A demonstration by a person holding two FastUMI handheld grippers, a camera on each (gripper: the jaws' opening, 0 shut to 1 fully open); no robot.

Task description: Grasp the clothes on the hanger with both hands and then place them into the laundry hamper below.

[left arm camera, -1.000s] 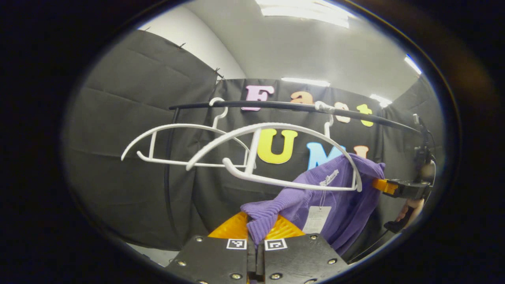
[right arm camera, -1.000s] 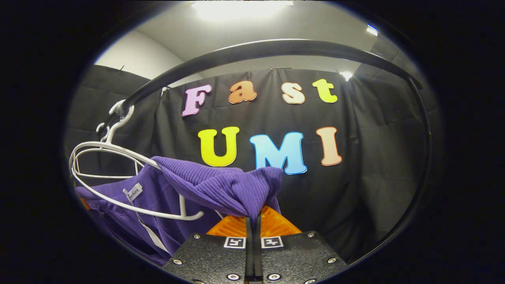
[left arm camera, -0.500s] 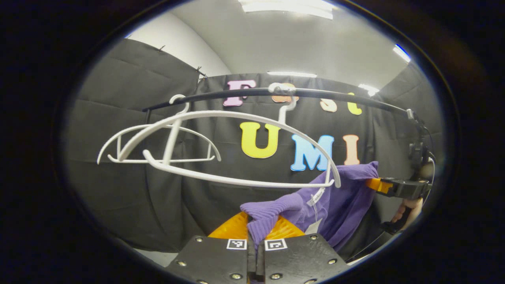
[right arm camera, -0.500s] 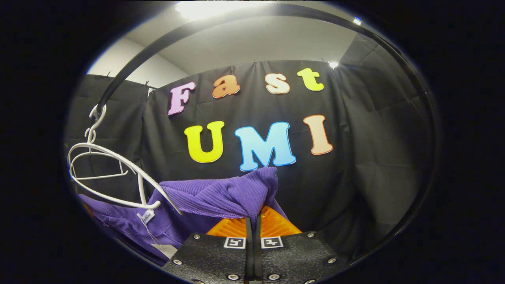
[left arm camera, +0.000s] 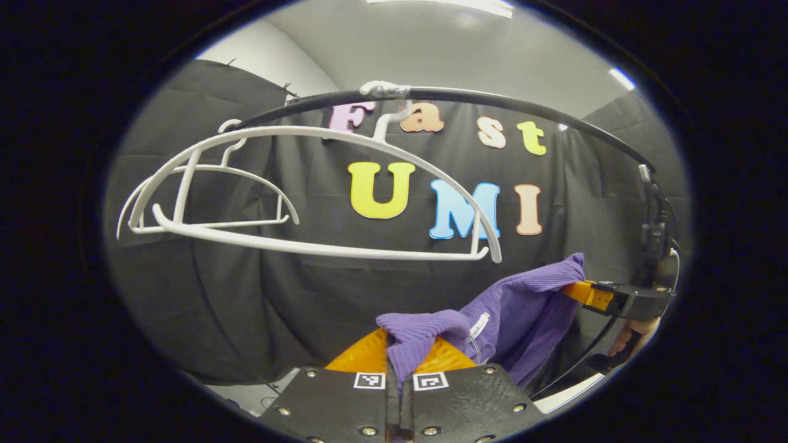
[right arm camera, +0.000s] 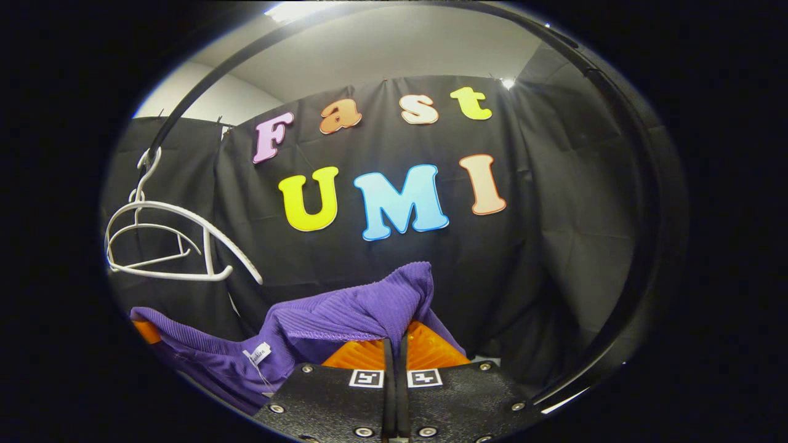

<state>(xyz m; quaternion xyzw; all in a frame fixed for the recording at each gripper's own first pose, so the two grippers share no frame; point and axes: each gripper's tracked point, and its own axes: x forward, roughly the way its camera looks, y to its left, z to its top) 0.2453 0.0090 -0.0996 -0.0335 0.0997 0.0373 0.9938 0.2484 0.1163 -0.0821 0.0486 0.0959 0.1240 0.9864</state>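
Purple ribbed knit top (left arm camera: 523, 307) hangs in the air between your two grippers, below the white hangers and touching neither of them. Fabric is a fine vertical rib, saturated purple, bunched into thick folds at each grip point. A small white neck label sits on the inside near the collar (right arm camera: 257, 355); text too small to make out.

Left gripper (left arm camera: 400, 360): fingers closed narrow on a rolled wad of the knit, cloth bulging up over the tips. Right gripper (right arm camera: 394, 344): fingers nearly together, pinching an edge of the top that stands up above them in a peak. In the left gripper view you also see the right gripper farther off at the right edge (left arm camera: 591, 294), with the top's other end at its tip and your hand (left arm camera: 634, 335) on the handle below it, partly cut off by the rim.

The near hanger (left arm camera: 308, 191) is bare and tilted, its hook over the black rail (left arm camera: 492, 98). The second hanger (left arm camera: 209, 197) sits behind it, further left on the rail. Both appear small at the left in the right gripper view (right arm camera: 166, 240).

Lower part of the top drops out of view behind the gripper bodies in both views. The contact itself is hidden by folds on each side.
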